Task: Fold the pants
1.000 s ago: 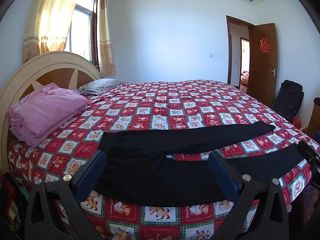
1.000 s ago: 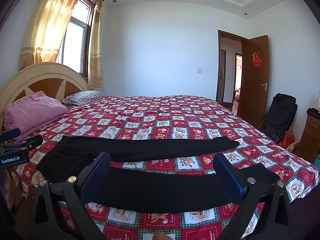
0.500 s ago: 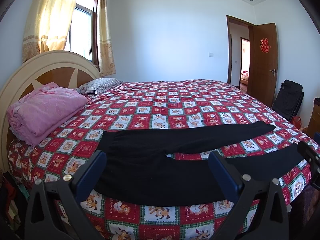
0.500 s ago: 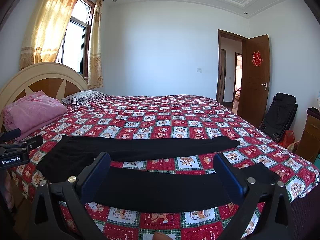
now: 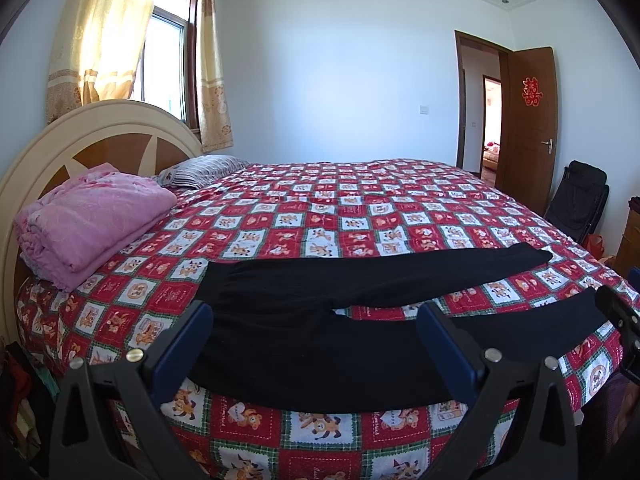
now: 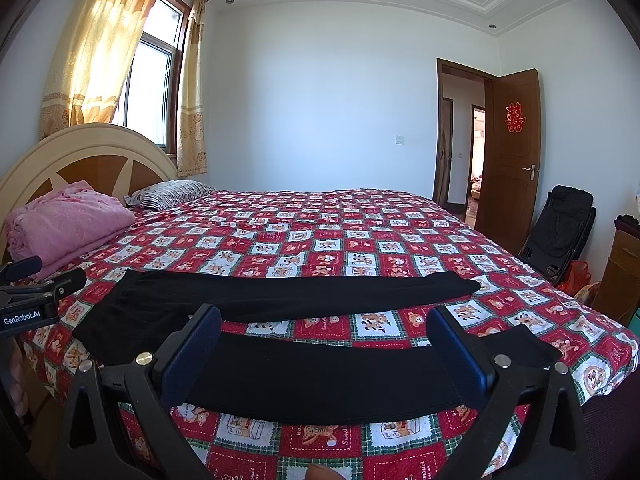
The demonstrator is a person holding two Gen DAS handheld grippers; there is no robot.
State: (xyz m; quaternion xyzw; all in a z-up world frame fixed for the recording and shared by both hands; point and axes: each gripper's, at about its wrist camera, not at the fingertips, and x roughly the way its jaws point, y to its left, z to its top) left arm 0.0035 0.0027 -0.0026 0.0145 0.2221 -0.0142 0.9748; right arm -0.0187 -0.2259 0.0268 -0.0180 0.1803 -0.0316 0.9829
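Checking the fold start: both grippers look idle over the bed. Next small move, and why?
Probably lower the right gripper onto the near leg's cuff. The black pants lie flat on the quilt, legs spread apart and unfolded; the left gripper and the right are both open and hold nothing.

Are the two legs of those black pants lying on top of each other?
No, the pants lie flat on the bed with the legs spread apart, patterned cover showing between them.

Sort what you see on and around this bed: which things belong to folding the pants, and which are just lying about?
Job:
black pants
left gripper, open
right gripper, open
bed

Lying about:
pink blanket
striped pillow
black folding chair
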